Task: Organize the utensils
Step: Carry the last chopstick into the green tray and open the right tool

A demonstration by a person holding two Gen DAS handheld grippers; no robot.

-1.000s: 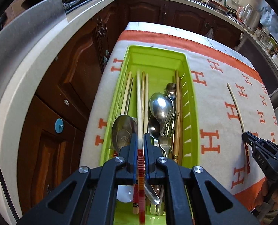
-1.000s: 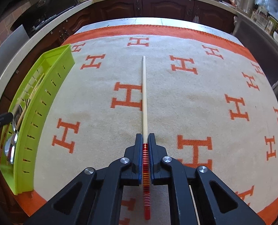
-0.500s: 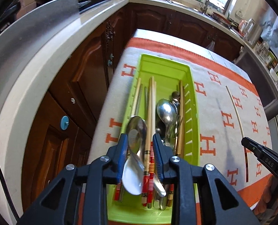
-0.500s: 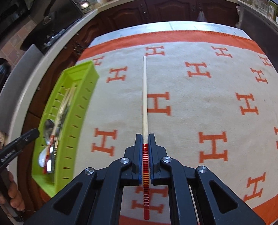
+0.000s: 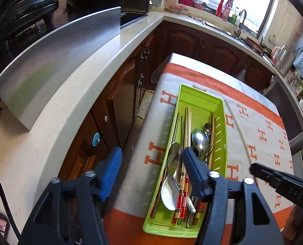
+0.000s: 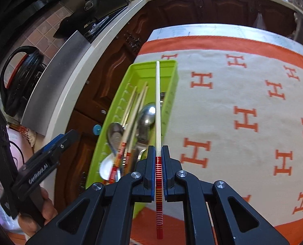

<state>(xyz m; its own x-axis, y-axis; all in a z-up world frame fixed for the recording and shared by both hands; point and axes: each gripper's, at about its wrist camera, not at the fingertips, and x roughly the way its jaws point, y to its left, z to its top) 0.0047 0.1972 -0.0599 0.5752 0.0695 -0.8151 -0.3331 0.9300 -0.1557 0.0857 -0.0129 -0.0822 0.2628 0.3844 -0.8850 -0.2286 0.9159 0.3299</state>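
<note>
Fingers of the left gripper (image 5: pixel 152 164) stand released, having just been opening, with nothing between the ribbed blue pads; they hang above the near left edge of the long lime-green slotted plastic tray (image 5: pixel 220 122). We note that the tray's load lies lengthwise: pale bamboo chopsticks with red-and-orange banded handles (image 5: pixel 187 130), polished steel spoons (image 5: pixel 199 140) and a white ceramic spoon (image 5: pixel 167 192), handles toward us.

Moving right, the right gripper (image 6: pixel 158 153) has its fingers clenched on a single pale chopstick with a red banded handle (image 6: pixel 157 106), gripped where the banding begins. Its long axis runs straight ahead from the fingers, parallel to the tray's length, its tip over the far end wall, near the right wall. We judge the right hand nearer to the placement.

Beneath lies the cream woven cloth with orange H motifs (image 6: pixel 243 94) covering the worktop.
</note>
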